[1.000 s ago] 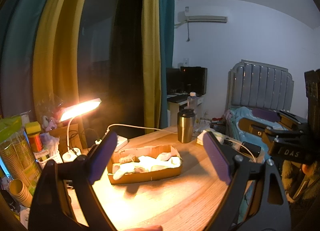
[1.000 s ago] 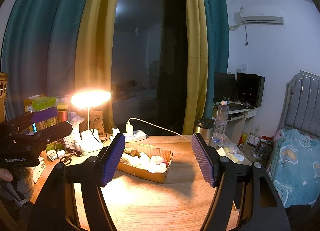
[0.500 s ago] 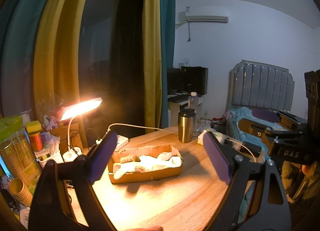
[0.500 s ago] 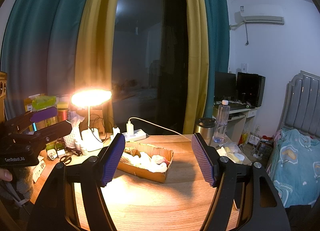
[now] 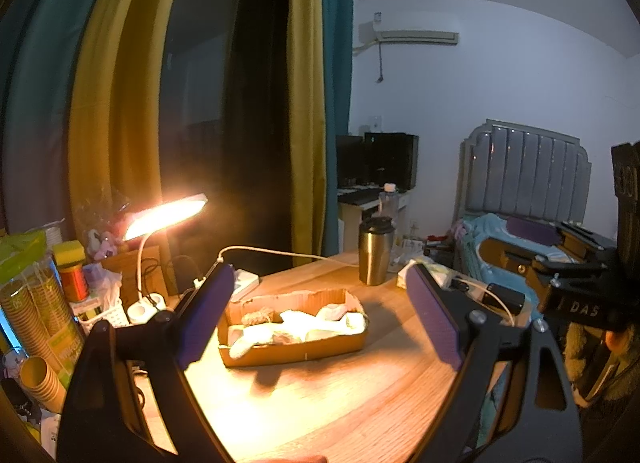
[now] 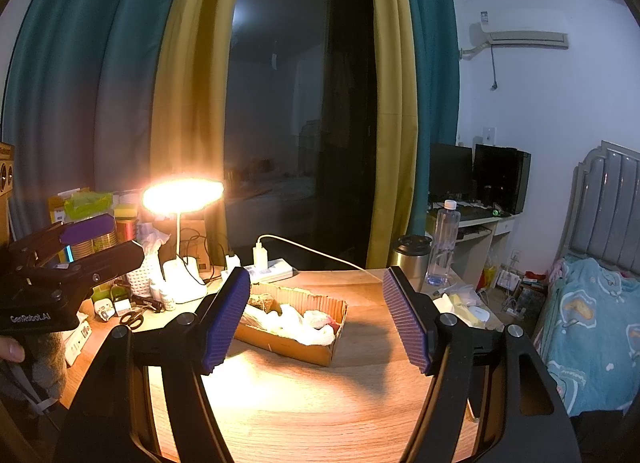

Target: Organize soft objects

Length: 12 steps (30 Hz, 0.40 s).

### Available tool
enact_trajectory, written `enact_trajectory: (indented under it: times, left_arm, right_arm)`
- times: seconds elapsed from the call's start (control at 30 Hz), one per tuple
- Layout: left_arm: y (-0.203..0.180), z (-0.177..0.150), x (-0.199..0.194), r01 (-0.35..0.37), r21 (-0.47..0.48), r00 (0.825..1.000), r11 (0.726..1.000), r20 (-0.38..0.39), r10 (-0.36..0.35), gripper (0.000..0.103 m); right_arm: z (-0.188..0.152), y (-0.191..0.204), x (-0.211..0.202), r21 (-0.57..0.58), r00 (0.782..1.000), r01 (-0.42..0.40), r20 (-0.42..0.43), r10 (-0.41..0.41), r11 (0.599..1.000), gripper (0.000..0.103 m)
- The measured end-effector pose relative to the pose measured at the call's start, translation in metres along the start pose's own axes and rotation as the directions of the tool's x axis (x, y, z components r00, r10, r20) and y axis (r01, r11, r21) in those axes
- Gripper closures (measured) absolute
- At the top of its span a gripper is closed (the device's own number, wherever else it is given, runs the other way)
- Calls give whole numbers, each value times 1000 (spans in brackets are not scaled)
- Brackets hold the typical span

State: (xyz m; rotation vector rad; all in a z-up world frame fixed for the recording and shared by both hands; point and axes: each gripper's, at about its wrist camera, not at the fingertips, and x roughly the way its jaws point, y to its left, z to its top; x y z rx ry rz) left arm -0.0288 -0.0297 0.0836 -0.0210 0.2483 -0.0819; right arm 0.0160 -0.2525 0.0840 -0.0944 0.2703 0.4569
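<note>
Held up high and back from the wooden table (image 5: 360, 395), with left gripper (image 5: 320, 327) and right gripper (image 6: 316, 319) both spread wide and holding nothing, likely to aim at soft things (image 5: 308, 329) lying in the cardboard box (image 6: 304, 347) under the lamp (image 6: 182, 195).

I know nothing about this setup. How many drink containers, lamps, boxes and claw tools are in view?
Drink containers: 2 (steel tumbler, water bottle)
Lamps: 1 (desk lamp, lit)
Boxes: 1 (cardboard box)
Claws: 2 (left claw, right claw, both open)
Total: 6
The soft things in the box are too jumbled to count.
</note>
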Motion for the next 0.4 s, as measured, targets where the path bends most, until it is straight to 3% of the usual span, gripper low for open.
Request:
enact_trajectory:
  times: [0.4]
  left_arm:
    - [2,-1,2,-11,-8,1000,1000,-7,11,14]
  right_arm:
    - [-2,0,1,-3,1000,0,-1,0,1000,31]
